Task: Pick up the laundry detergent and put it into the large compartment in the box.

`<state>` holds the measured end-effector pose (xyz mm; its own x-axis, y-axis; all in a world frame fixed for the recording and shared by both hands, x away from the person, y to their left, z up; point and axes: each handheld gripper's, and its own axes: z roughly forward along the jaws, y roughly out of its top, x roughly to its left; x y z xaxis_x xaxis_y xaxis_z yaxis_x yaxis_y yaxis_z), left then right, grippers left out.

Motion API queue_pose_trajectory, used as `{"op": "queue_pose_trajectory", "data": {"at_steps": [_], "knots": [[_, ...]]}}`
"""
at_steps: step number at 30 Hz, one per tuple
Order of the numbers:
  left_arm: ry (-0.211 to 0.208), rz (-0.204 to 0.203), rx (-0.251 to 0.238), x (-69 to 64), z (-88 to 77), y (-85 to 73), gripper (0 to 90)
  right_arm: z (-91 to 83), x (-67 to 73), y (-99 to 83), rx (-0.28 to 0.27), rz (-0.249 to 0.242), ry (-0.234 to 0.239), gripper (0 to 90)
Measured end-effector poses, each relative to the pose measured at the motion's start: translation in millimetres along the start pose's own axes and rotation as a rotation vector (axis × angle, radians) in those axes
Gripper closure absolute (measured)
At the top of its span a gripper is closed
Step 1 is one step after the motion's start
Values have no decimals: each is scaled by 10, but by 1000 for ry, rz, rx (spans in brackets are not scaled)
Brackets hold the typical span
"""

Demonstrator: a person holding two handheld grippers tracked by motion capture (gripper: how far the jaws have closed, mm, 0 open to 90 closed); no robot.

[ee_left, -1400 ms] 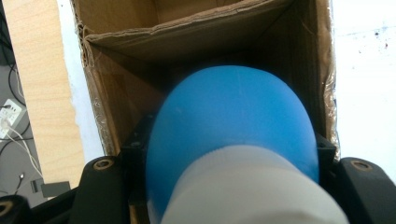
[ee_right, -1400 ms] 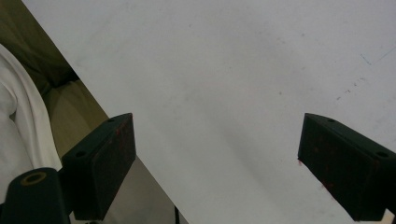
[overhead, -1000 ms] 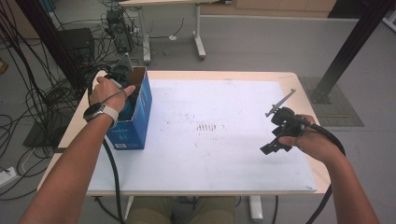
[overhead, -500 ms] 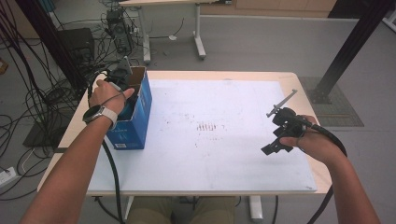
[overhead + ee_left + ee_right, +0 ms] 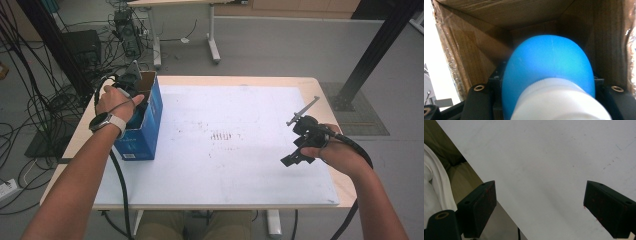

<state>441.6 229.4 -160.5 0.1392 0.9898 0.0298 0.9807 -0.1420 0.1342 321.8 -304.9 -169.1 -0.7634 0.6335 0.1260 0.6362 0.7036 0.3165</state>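
Packing step, near its end. The left hand-held gripper (image 5: 134,102) reaches down into the open blue box (image 5: 150,125) at the left edge of the table (image 5: 240,85). In the left gripper view its jaws pinch a blue bottle (image 5: 549,67) with a white cap (image 5: 559,102), held inside the box's brown cardboard walls. The bottle is thus already in the box but not yet let go; release and withdrawal appear to remain. The right hand-held gripper (image 5: 300,150) hovers over the bare white table surface, jaws spread wide and holding nothing.
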Motion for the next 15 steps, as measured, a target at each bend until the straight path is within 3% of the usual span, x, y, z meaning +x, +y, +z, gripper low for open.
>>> {"op": "queue_pose_trajectory", "data": {"at_steps": [15], "knots": [[1,0,0,-8,-2,-8,385,-20,9,-25,-2,2,-4,113]]}}
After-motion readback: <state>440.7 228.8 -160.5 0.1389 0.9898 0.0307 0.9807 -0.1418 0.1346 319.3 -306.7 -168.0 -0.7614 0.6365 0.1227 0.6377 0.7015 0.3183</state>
